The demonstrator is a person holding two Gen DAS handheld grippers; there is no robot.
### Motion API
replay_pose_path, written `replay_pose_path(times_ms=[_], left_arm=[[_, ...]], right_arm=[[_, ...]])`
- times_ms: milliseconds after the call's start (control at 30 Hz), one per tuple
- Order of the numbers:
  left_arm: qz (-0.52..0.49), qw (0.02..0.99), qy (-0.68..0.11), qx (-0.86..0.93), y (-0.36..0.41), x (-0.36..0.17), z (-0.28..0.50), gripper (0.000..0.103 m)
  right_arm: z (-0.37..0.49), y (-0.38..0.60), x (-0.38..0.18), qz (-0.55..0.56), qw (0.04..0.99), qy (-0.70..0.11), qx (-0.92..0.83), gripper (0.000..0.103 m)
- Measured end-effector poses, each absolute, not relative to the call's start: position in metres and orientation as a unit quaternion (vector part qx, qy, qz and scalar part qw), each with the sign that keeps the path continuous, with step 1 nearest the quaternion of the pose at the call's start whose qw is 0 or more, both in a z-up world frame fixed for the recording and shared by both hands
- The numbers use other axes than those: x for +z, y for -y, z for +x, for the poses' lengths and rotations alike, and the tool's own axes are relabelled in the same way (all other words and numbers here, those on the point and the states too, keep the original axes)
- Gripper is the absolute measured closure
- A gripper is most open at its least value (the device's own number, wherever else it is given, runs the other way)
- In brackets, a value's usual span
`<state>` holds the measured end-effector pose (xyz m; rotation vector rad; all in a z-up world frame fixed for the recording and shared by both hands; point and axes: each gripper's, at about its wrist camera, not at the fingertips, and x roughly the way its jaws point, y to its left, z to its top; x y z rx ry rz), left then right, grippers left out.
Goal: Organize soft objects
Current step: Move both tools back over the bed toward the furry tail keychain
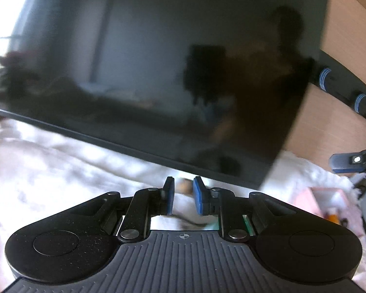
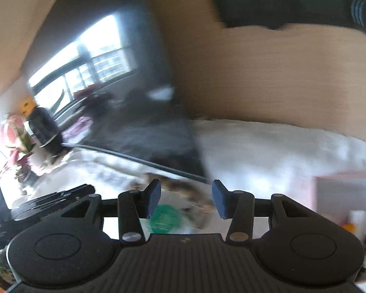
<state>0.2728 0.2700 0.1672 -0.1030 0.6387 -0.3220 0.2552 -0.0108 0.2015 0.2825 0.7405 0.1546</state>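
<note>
A blurred brown-and-white soft toy [image 2: 195,204] lies on the white fluffy cover [image 2: 268,151] in front of the black TV screen [image 2: 144,131]. A green soft object [image 2: 164,218] lies just left of it. My right gripper [image 2: 186,195] hangs above both, open, with nothing between its blue pads. In the left wrist view the same toy shows as a tan blur [image 1: 185,185] beyond my left gripper [image 1: 184,193]. That gripper's pads stand apart with nothing held. The picture is smeared by motion.
The big black TV screen [image 1: 158,73] leans over the white cover [image 1: 48,171]. A pink box [image 1: 329,200] stands at the right, also seen as a pink box [image 2: 341,190]. At the left are a black cylinder [image 2: 45,131] and pink flowers [image 2: 12,131].
</note>
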Motion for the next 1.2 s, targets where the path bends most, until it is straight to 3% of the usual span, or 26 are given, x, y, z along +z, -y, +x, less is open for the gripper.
replay_pose_path(times_ms=[267, 400, 600, 867, 1200], left_arm=[[-0.053, 0.899, -0.376, -0.217, -0.282, 0.144, 0.304, 0.084], [-0.091, 0.863, -0.436, -0.236, -0.255, 0.116, 0.331, 0.084], [-0.117, 0.818, -0.514, -0.232, -0.195, 0.09, 0.365, 0.084], [-0.035, 0.816, -0.525, -0.239, -0.12, 0.074, 0.381, 0.084], [0.034, 0.791, -0.563, -0.236, -0.107, 0.041, 0.398, 0.082]], right_arm=[[0.266, -0.05, 0.22, 0.057, 0.928, -0.35, 0.112, 0.055], [0.271, -0.043, 0.202, 0.021, 0.915, -0.39, 0.102, 0.055], [0.297, 0.005, 0.171, 0.061, 0.887, -0.456, 0.038, 0.055], [0.306, 0.055, 0.149, 0.093, 0.883, -0.46, 0.027, 0.055], [0.321, 0.077, 0.116, 0.116, 0.867, -0.482, 0.041, 0.055]])
